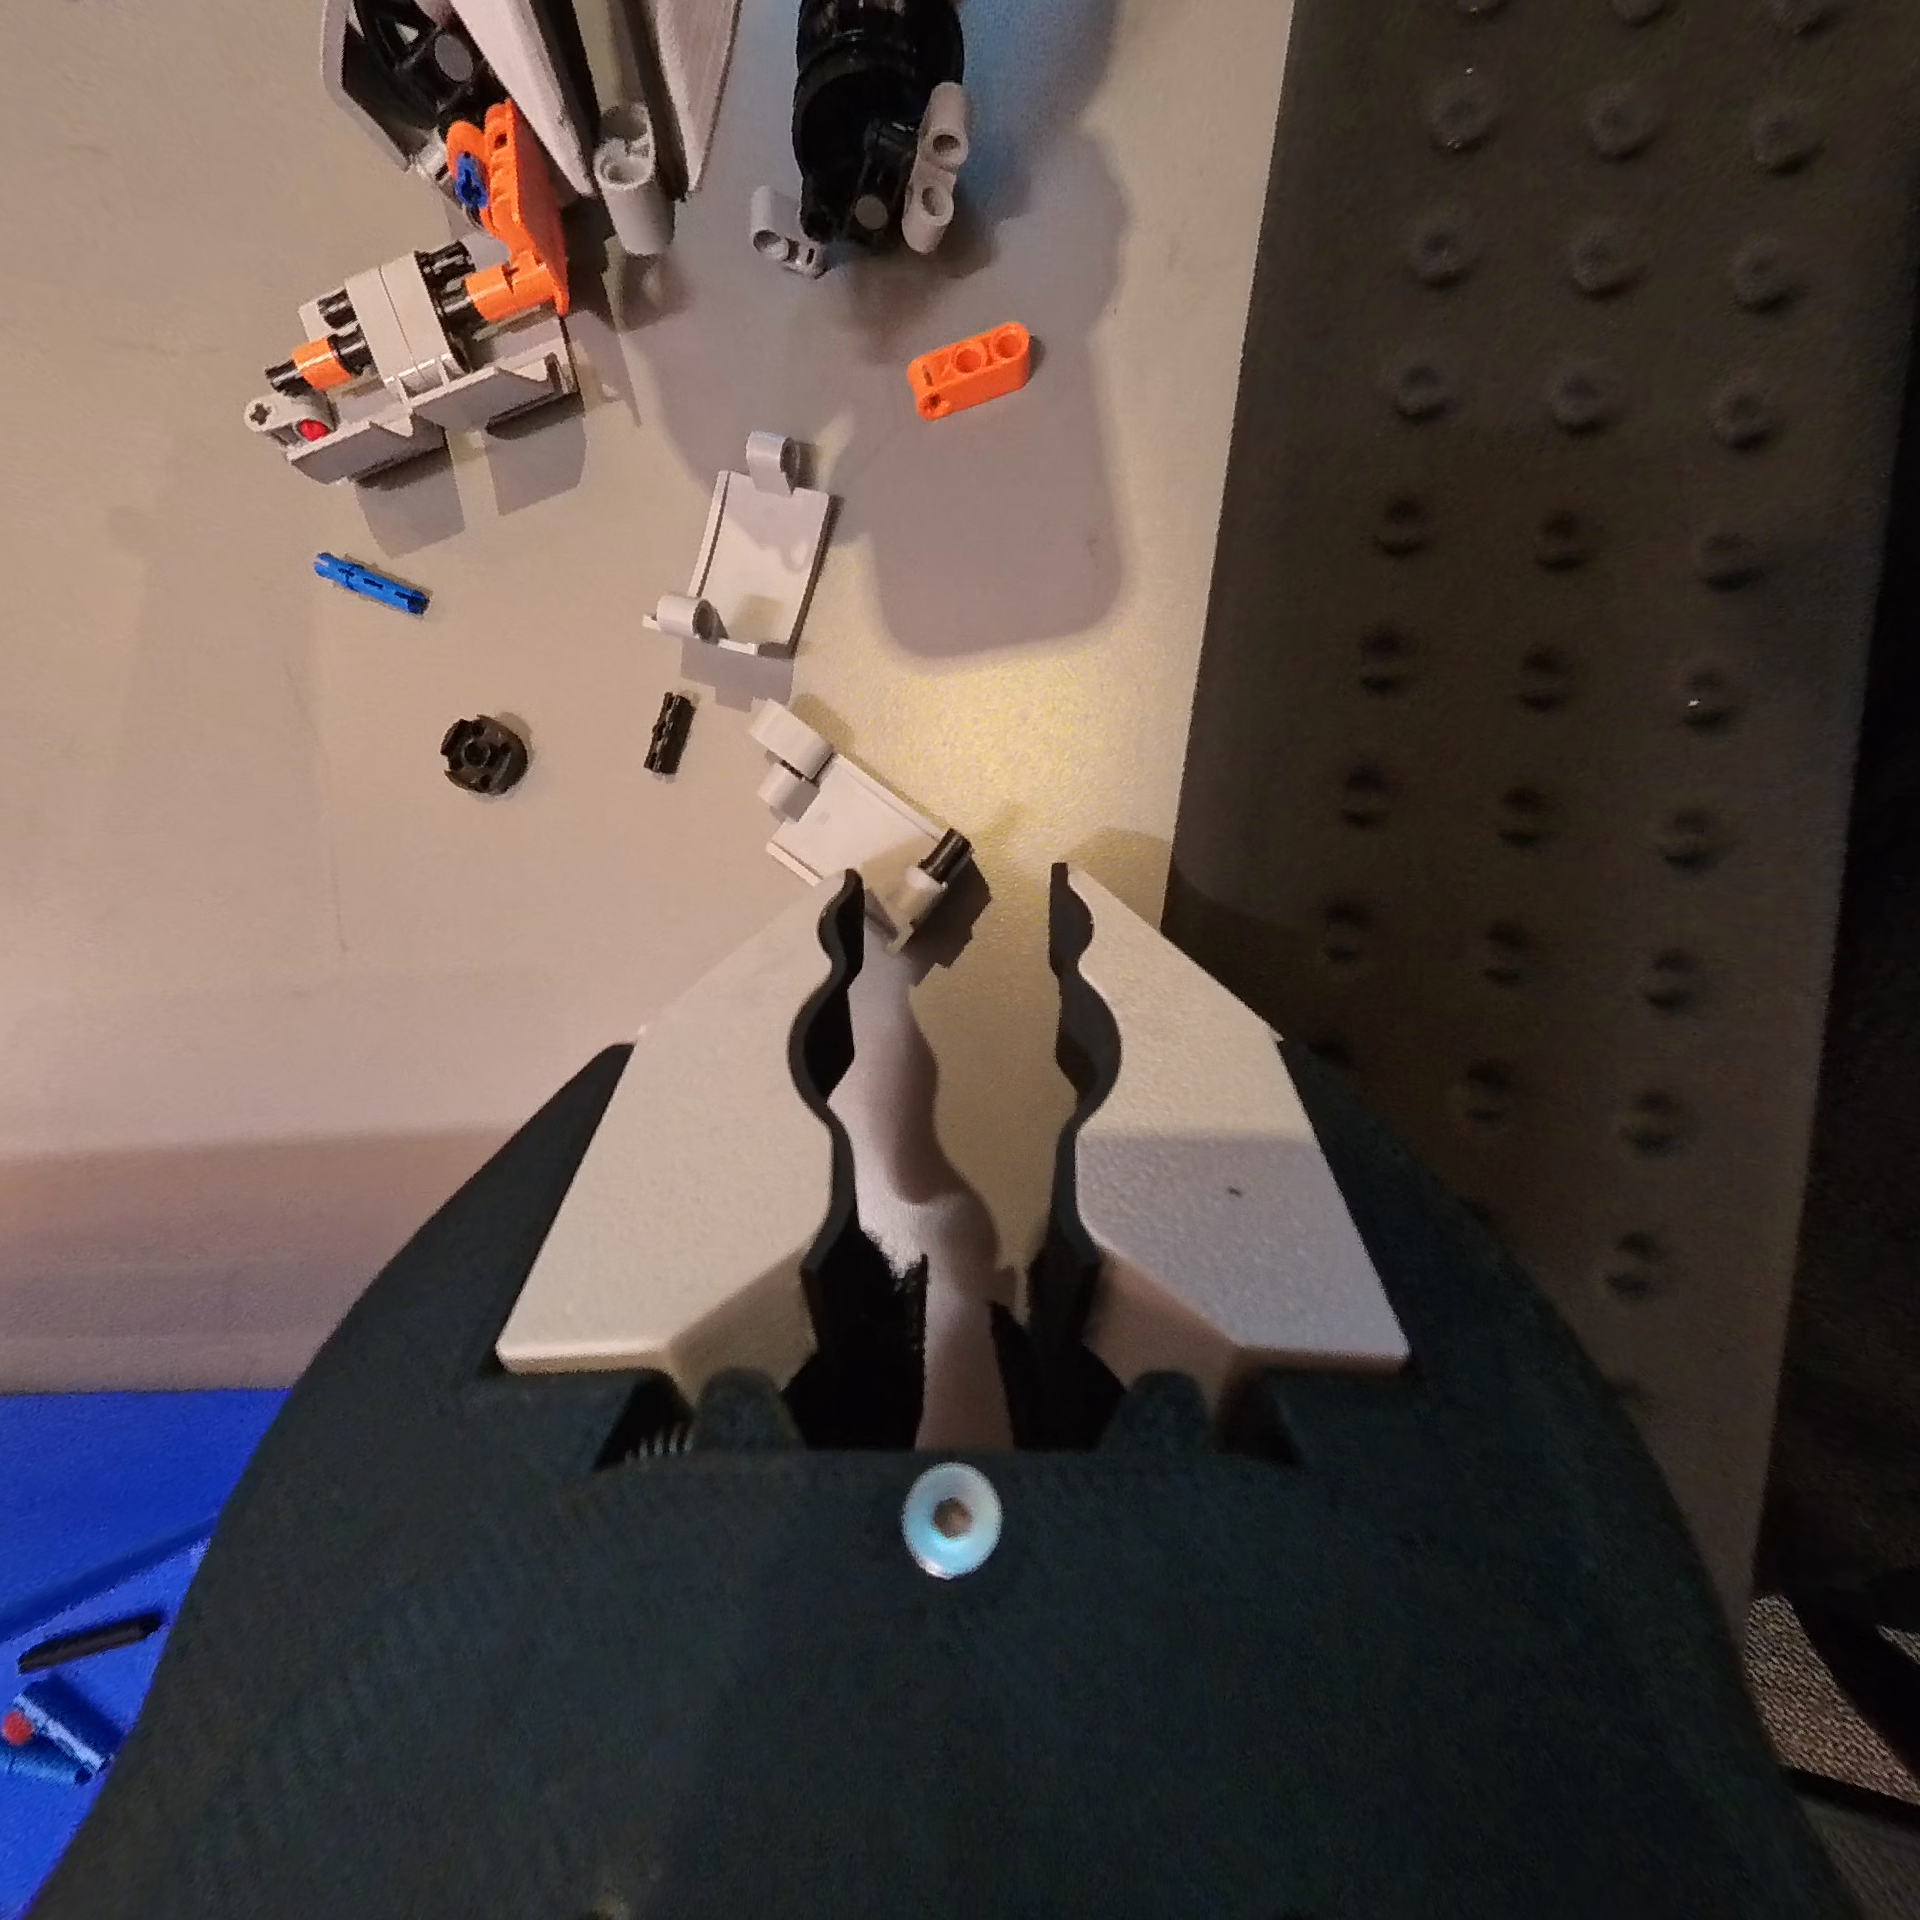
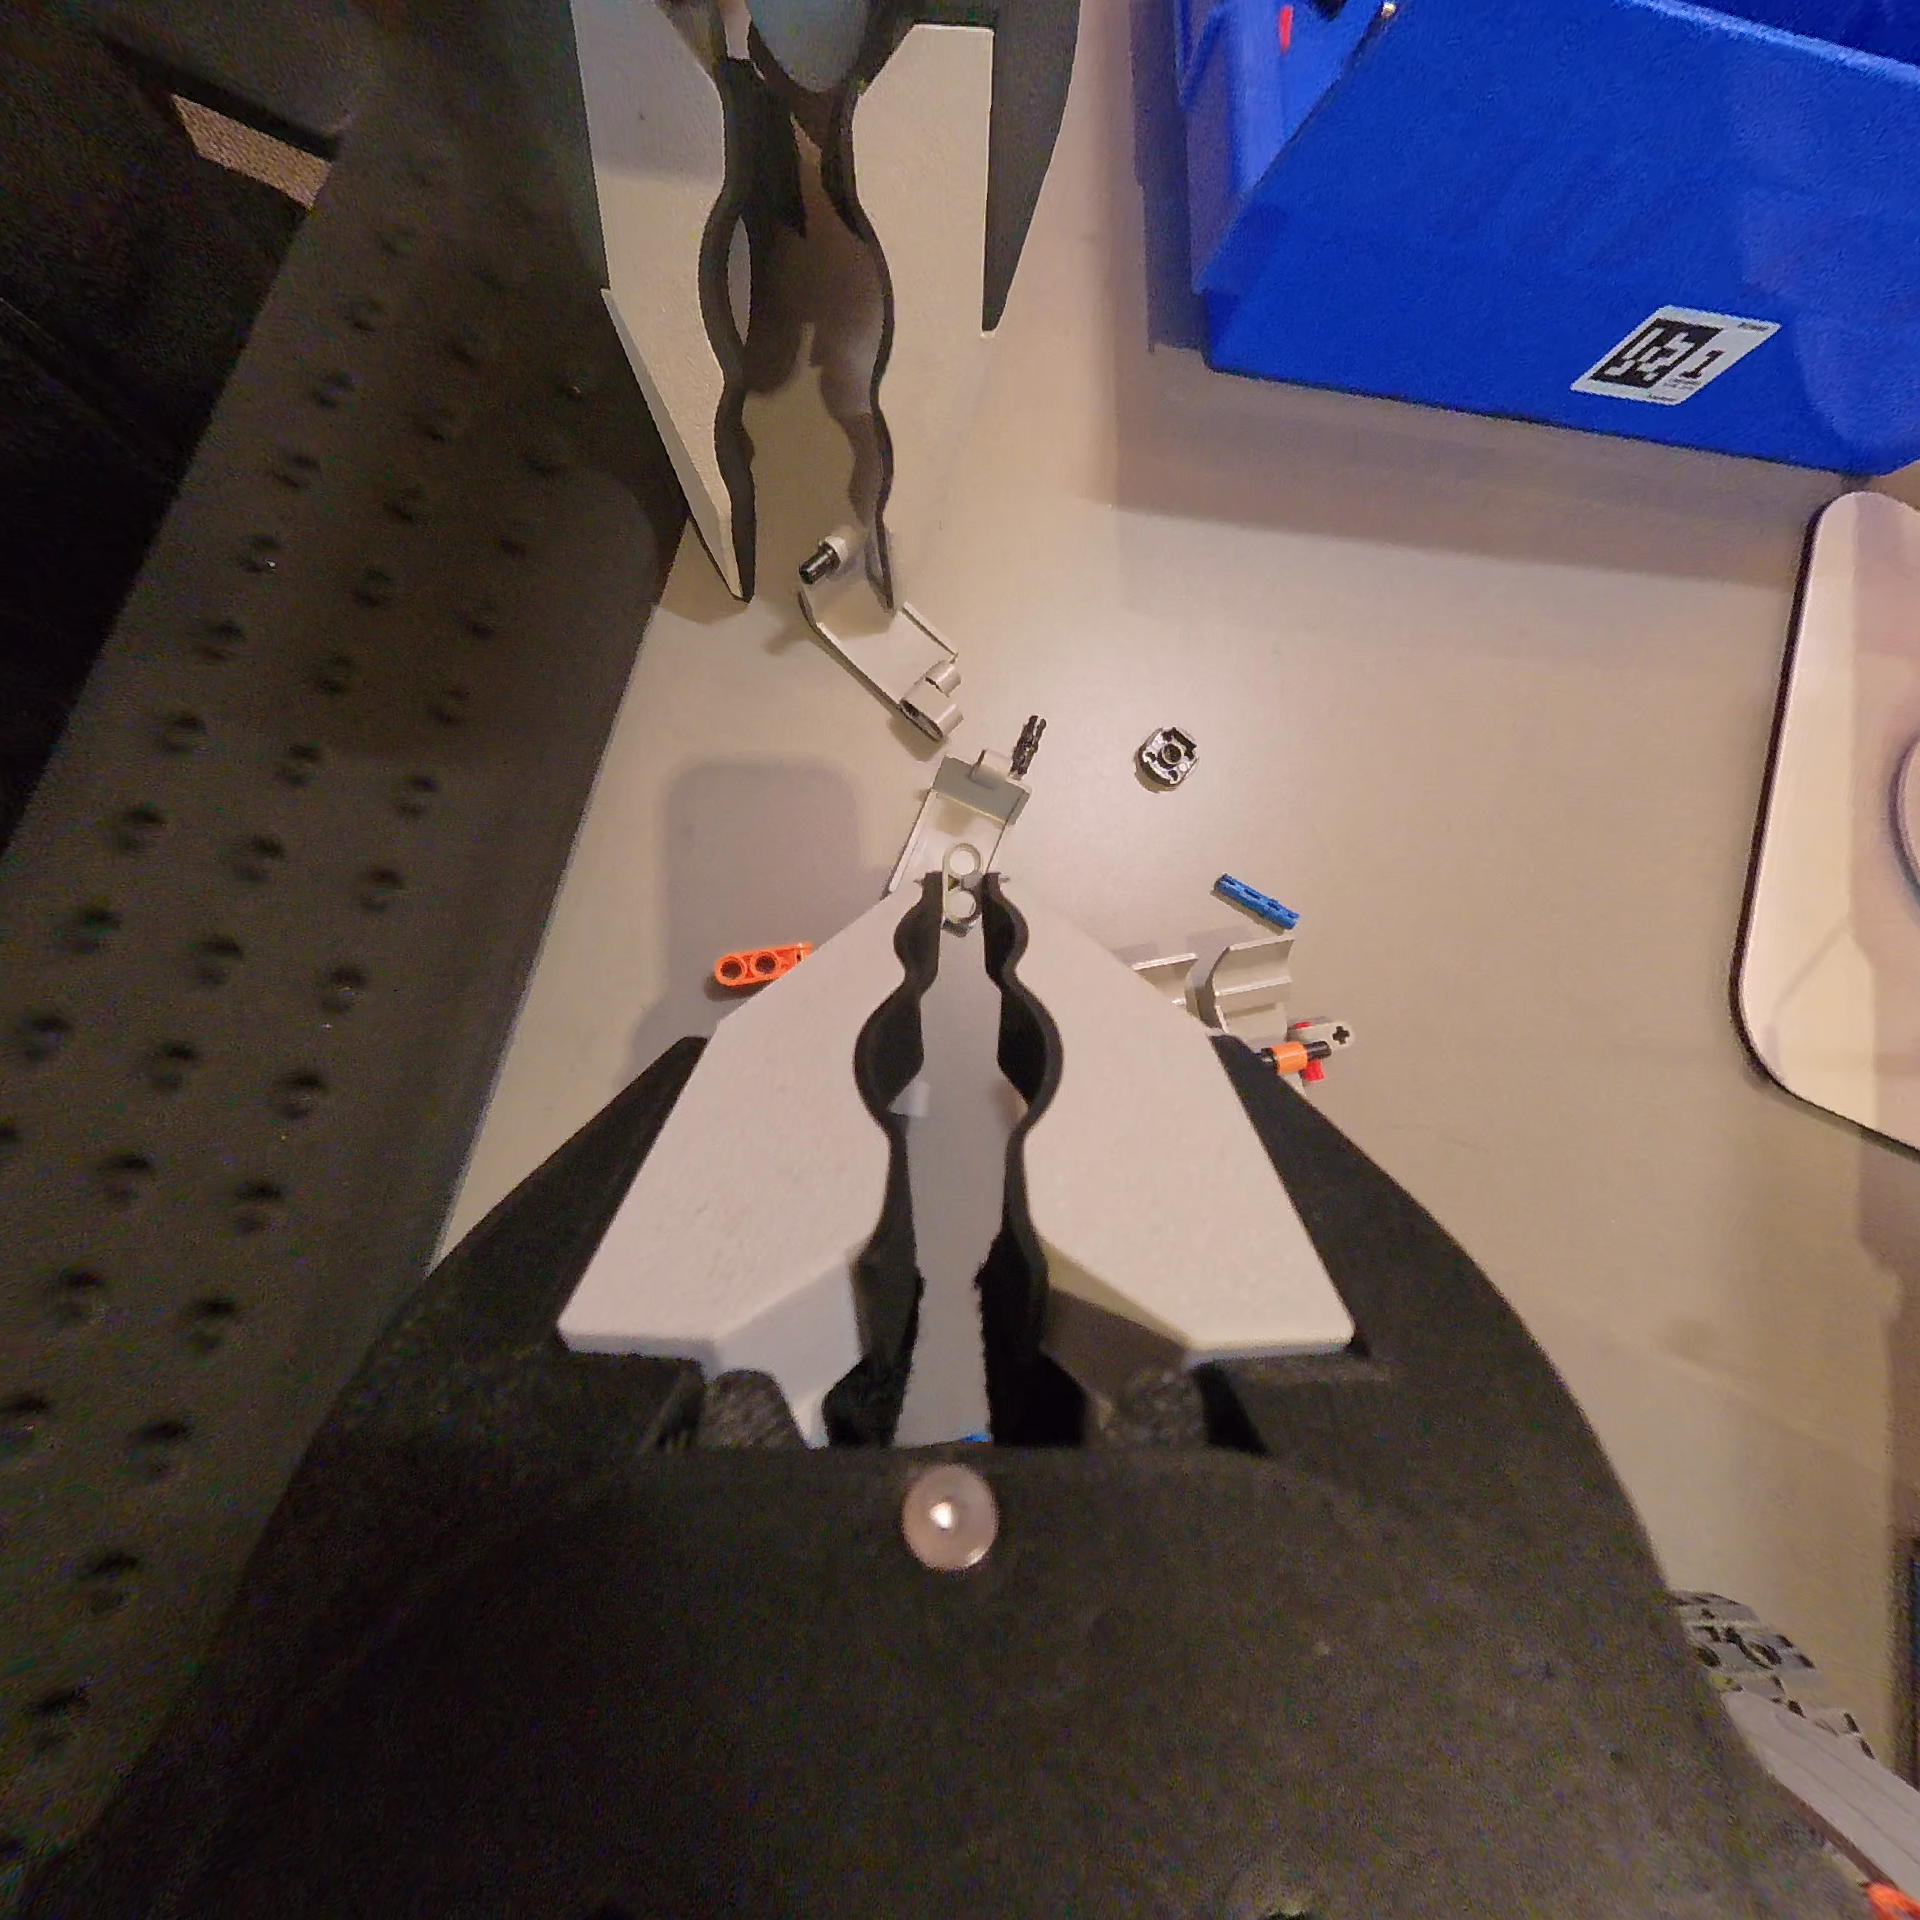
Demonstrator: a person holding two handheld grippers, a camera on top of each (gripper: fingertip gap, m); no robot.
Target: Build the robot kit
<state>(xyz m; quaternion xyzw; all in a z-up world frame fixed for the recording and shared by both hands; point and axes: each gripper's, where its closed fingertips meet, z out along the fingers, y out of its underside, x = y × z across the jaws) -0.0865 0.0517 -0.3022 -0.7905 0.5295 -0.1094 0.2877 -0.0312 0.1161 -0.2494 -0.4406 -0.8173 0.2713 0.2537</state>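
My left gripper (image 1: 956, 881) is open low over the beige table. Its fingers straddle the end of a grey panel piece (image 1: 862, 821) that carries a short black pin (image 1: 948, 854). This panel also shows in the right wrist view (image 2: 883, 649), with the left gripper (image 2: 814, 592) over it. My right gripper (image 2: 963, 883) is shut on a small grey two-hole connector (image 2: 963, 883) and holds it above a second grey panel (image 2: 971, 800). That second panel lies on the table in the left wrist view (image 1: 753, 561).
Loose on the table are an orange beam (image 1: 971, 369), a blue pin (image 1: 371, 584), a black round piece (image 1: 485, 756), a black pin (image 1: 668, 731), a grey-orange assembly (image 1: 416, 364) and a black wheel assembly (image 1: 873, 125). A blue bin (image 2: 1507, 208), a white tray (image 2: 1839, 810) and a dark dimpled mat (image 2: 260, 831) border the table. The tips of one gripper are about 11 centimetres away from the tips of the other.
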